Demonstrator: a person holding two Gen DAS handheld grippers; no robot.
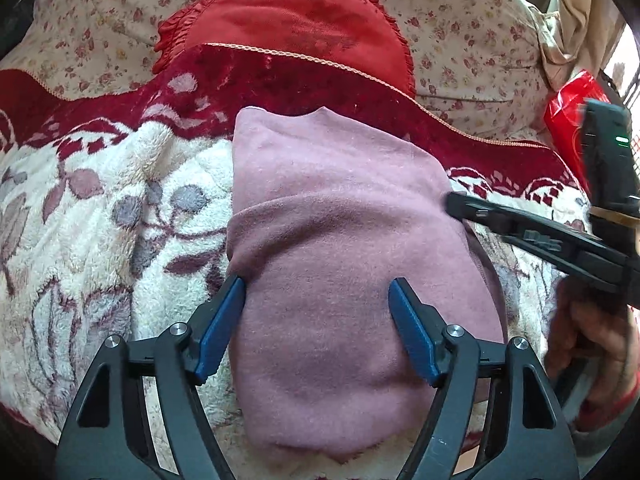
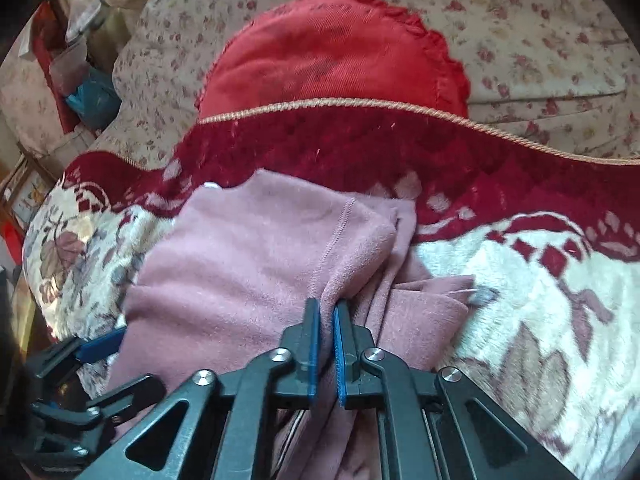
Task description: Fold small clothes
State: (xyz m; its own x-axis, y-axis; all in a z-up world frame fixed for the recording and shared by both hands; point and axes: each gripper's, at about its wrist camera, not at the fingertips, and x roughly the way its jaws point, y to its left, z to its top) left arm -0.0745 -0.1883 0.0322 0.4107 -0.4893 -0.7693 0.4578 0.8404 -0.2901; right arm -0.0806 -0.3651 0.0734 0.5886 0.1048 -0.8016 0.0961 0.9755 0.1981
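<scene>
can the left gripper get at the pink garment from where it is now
Probably yes: the left gripper has its jaws open right over the pink garment, nothing between them. The right gripper only pinches the right edge.

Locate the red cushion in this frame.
The red cushion sits top centre in both wrist views, leaning on the floral sofa back, behind the dark red blanket edge and the pink garment.

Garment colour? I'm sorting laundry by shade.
Dusty pink garment, plain; left wrist view shows it best.
</scene>
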